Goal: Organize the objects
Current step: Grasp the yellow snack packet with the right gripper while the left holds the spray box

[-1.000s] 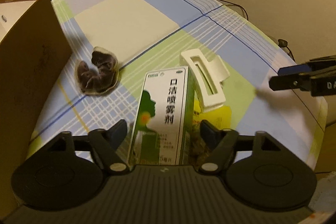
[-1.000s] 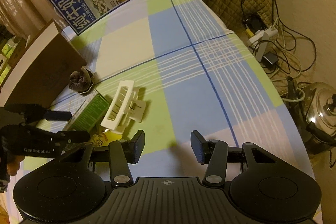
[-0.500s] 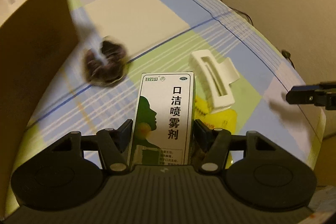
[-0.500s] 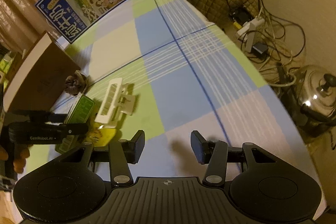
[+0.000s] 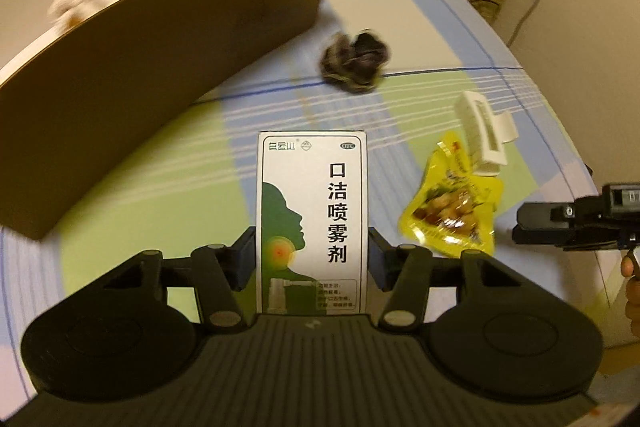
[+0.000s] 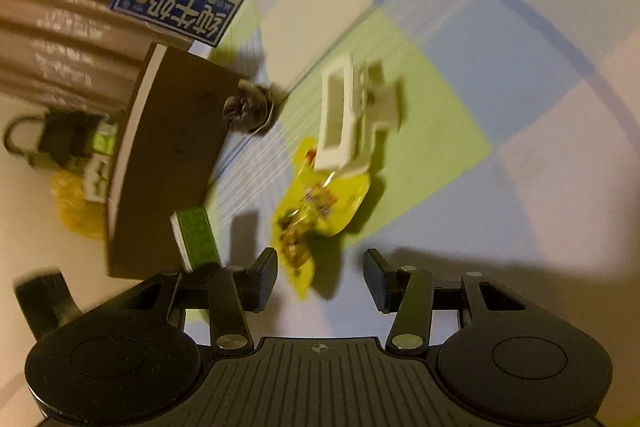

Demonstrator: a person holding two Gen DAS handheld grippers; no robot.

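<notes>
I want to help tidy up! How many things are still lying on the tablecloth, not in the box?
3: a dark scrunchie beside the brown box, a white hair clip, and a yellow snack packet partly under the clip. The spray box is held, and others may be hidden.

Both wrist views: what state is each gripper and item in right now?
Left gripper: shut on the spray box.
Spray box: held upright.
Right gripper: open, holding nothing.
Cardboard box: open-topped.
Hair clip: lying on the snack packet.
Snack packet: flat on the tablecloth.

ahead-left: brown box wall [image 5: 160, 47] blocks | right: snack pouch [image 5: 452, 203], hair clip [image 5: 486, 131] | between: bare cloth [image 5: 192, 167]
</notes>
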